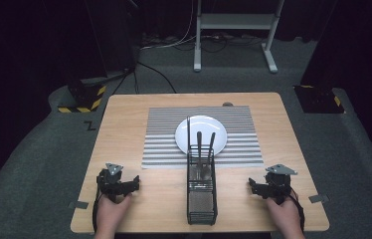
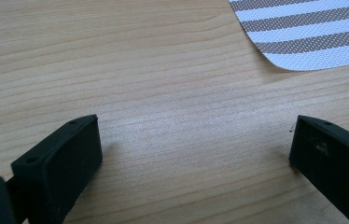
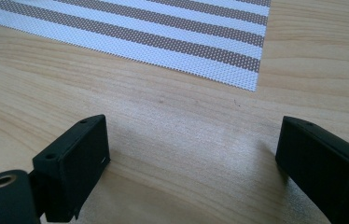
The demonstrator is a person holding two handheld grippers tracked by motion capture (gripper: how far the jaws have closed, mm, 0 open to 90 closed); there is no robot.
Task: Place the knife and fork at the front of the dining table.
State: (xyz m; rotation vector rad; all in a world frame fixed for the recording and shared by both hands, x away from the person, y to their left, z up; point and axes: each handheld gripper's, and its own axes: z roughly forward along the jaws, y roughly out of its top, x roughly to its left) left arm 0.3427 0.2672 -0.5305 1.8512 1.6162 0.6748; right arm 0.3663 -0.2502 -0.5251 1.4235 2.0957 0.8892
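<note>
Both tools released, resting on the table.

I have the left tool [image 1: 133, 183] and right tool [image 1: 251, 187] gaping over bare table [image 1: 159, 199], either side of the wire basket [image 1: 202, 199] holding cutlery [image 1: 204, 149]; plate [image 1: 194, 130] on striped mat [image 1: 164, 144] beyond.

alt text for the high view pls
A person's two hands rest open grippers, left gripper and right gripper, on a wooden table either side of a black wire caddy holding utensils; a white plate sits on a striped placemat.

placemat [image 2: 303, 35]: cut off top-right | utensils in caddy [image 1: 202, 149]: indistinct
</note>
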